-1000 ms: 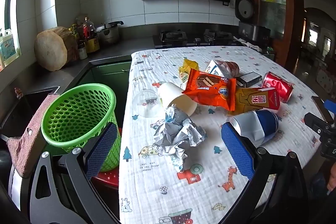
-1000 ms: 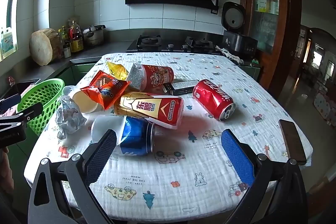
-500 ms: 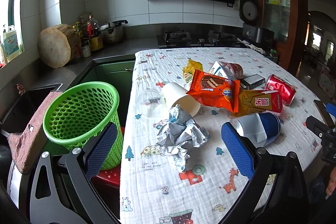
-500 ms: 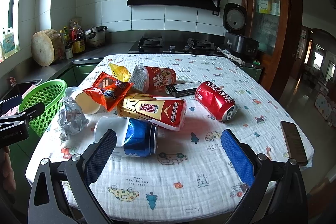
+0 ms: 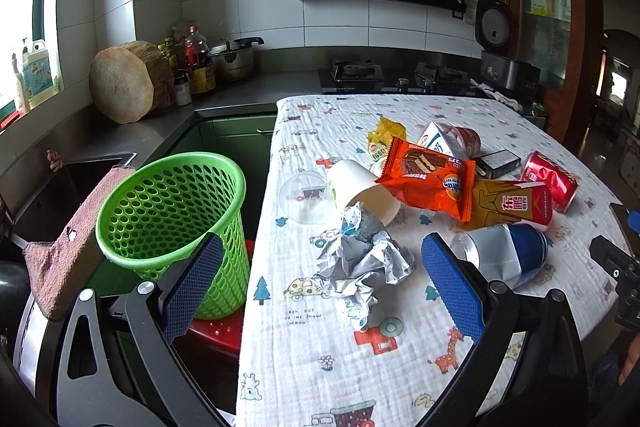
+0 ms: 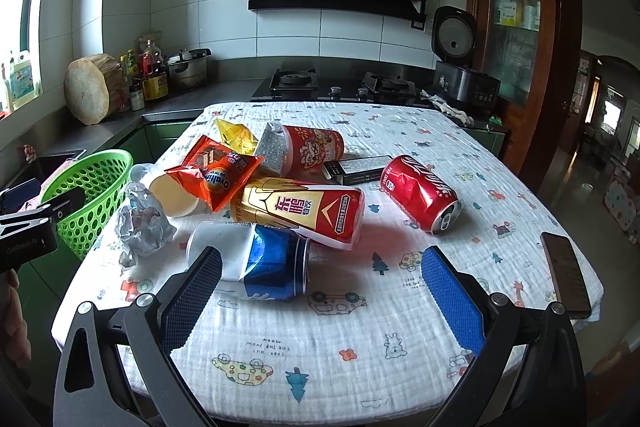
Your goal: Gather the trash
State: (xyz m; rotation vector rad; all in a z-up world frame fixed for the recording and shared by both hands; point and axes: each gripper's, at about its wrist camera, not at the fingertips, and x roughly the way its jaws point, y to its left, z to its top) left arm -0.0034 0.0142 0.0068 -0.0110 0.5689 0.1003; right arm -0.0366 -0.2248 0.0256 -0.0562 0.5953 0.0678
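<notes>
Trash is piled on the table's left half: crumpled paper (image 5: 362, 265) nearest, an orange wrapper (image 5: 428, 183) over a paper cup (image 5: 362, 189), a blue can (image 6: 266, 261) and a red can (image 6: 420, 193) lying flat. Since a second ago the left gripper (image 5: 320, 283) has lifted slightly; both the left and the right gripper (image 6: 320, 283) gape empty. The green basket (image 5: 172, 223) stands off the left edge; bare cloth lies near and far.

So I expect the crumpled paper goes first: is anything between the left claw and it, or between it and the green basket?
Nothing visible. The left claw is open straight before the crumpled paper, and bare tablecloth leads to the green basket beyond the table's edge.
</notes>
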